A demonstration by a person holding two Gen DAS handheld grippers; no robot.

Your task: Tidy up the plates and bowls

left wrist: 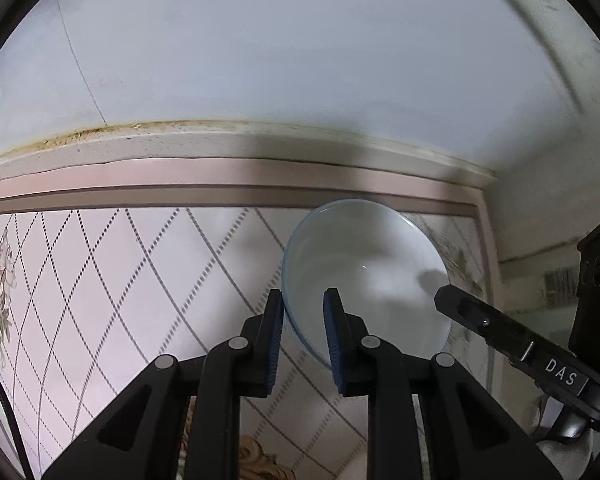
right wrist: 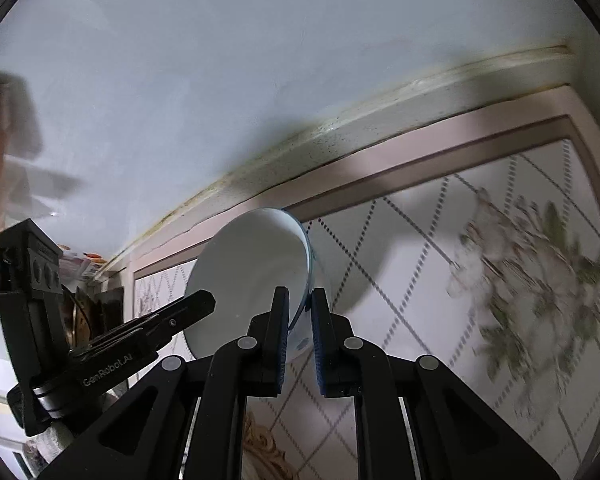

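Note:
A white bowl with a pale blue rim (left wrist: 364,264) is held up in the air, tilted, in front of a tiled wall. My left gripper (left wrist: 303,300) has its fingers on either side of the bowl's rim at one edge. My right gripper (right wrist: 300,300) is shut on the opposite edge of the same bowl (right wrist: 252,272). Each gripper shows in the other's view: the right one (left wrist: 500,332) at the bowl's right, the left one (right wrist: 148,332) at the bowl's left. Both views point upward.
Behind the bowl is a wall of diamond-pattern tiles (left wrist: 140,280) with flower motifs (right wrist: 532,264), a pink border strip and a stained cornice (left wrist: 220,140) under the white ceiling. Blurred shelves or objects (right wrist: 8,152) lie at the far left of the right wrist view.

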